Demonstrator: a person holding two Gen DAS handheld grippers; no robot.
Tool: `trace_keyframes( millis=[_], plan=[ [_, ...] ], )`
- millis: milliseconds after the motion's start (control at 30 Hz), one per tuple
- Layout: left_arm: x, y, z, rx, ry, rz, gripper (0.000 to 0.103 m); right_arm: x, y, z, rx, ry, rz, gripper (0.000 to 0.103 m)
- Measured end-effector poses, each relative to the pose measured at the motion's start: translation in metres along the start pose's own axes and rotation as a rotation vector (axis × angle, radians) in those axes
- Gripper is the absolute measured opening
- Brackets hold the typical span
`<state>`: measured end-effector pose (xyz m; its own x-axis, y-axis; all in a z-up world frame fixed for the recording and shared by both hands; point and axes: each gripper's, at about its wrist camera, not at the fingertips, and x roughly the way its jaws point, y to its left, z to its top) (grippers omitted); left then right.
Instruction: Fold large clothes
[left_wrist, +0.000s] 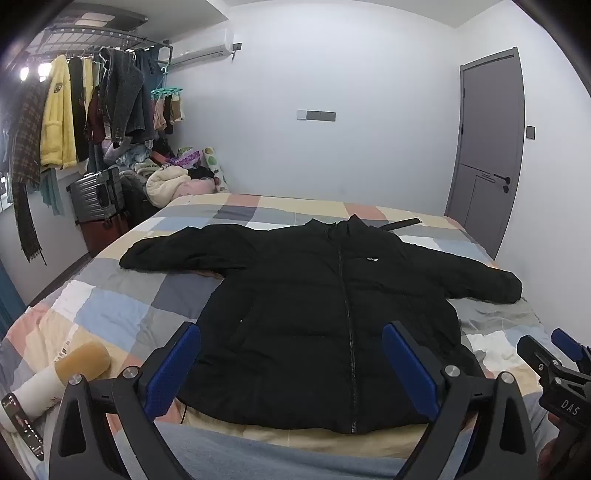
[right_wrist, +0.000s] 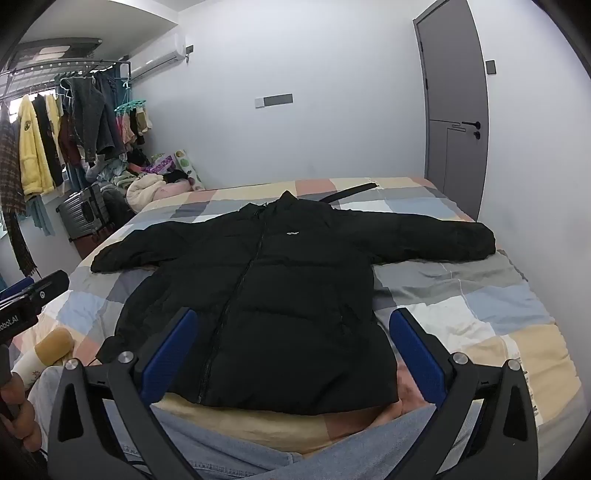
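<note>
Lying flat on the bed (left_wrist: 110, 295), front up and zipped, the jacket (left_wrist: 314, 295) runs w/ its long axis from hem at the near edge to collar toward the far edge, so it points away from the person; both sleeves are spread out sideways toward the bed's left and right edges. The left gripper (left_wrist: 291, 365) hangs above the near edge w/ jaws wide apart and nothing between the pads, tilted down at the hem, roughly over the jacket's left half and zip. The right gripper (right_wrist: 291, 354) is likewise released and empty, over the hem's right half; its right finger sits past the jacket's right side seam. Judging from this, the jacket lies straight ahead of both tools, hem nearest, neither touching it. The left sleeve lies toward the bed's far-left corner, so the left hand is likely better placed for it; the right sleeve reaches the right edge, nearer the right gripper. No fold made yet, it seems.
</note>
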<state>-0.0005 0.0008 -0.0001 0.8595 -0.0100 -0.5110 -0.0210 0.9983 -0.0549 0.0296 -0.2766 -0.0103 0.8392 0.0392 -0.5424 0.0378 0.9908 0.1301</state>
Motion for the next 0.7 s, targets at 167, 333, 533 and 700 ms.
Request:
trace_keyframes(
  millis=[167,333,533,700],
  plan=[
    [-0.0004,-0.0018,-0.0025,0.003,0.008,0.002,0.100,0.0011,0.0001,0.0000,-0.005,0.005,0.006,0.103],
    [0.0020,0.0008,0.0015,0.008,0.026,-0.001,0.100,0.0019,0.0010,-0.0016,-0.011,0.007,0.005,0.103],
    [0.0027,0.0005,-0.0017,0.024,0.026,0.002,0.100,-0.0005,0.0067,-0.0052,-0.021,0.007,0.006,0.103],
    [0.0015,0.0001,-0.0017,0.024,0.031,0.001,0.100,-0.0002,0.0049,-0.0037,-0.020,0.011,0.010,0.103]
  ],
)
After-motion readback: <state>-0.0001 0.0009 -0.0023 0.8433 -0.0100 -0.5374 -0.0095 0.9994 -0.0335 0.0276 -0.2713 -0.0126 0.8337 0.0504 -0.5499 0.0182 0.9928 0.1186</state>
